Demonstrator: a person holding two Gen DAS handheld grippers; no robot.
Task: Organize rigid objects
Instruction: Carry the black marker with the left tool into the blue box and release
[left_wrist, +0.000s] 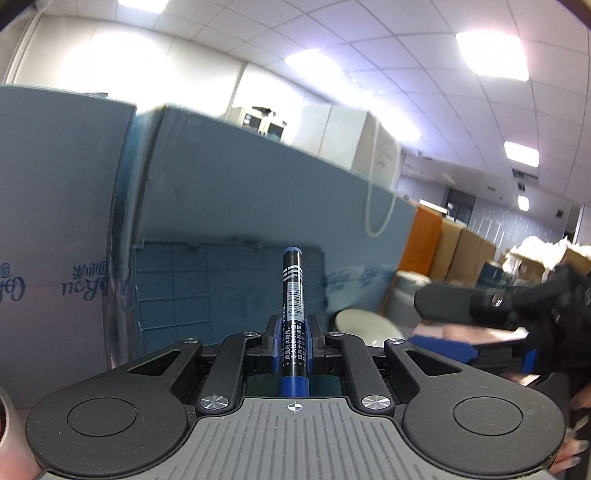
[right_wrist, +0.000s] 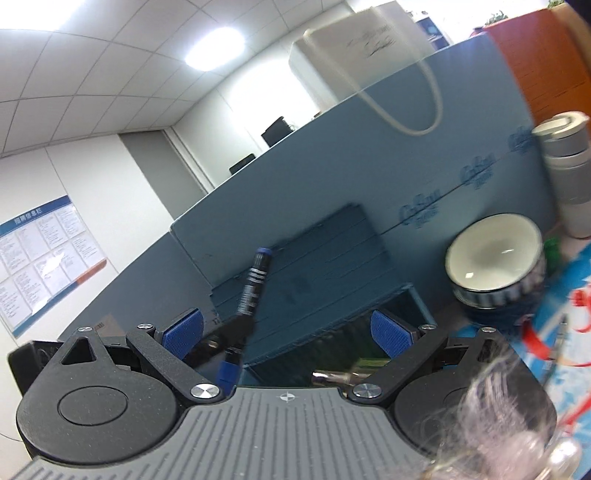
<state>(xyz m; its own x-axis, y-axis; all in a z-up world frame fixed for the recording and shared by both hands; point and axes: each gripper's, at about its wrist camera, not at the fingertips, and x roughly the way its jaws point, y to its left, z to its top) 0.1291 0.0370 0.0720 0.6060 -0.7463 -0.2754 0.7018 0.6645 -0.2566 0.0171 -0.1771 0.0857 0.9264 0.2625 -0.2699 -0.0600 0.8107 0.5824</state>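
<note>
My left gripper (left_wrist: 293, 339) is shut on a black marker (left_wrist: 293, 295) with blue ends, which sticks up and forward from between the blue pads. Beyond it is a blue plastic storage box with its lid (left_wrist: 229, 288) raised. In the right wrist view the same marker (right_wrist: 255, 284) shows at the left, in front of the box (right_wrist: 332, 325). My right gripper (right_wrist: 288, 334) is open, its blue pads wide apart and holding nothing. One of its fingers (left_wrist: 443, 349) reaches in from the right of the left wrist view.
A white bowl (right_wrist: 495, 258) with a blue patterned outside stands right of the box, also seen as the bowl (left_wrist: 364, 326). A grey thermos (right_wrist: 565, 166) stands behind it. Blue foam panels (left_wrist: 258, 192) wall the desk. A white paper bag (right_wrist: 362, 44) sits on top.
</note>
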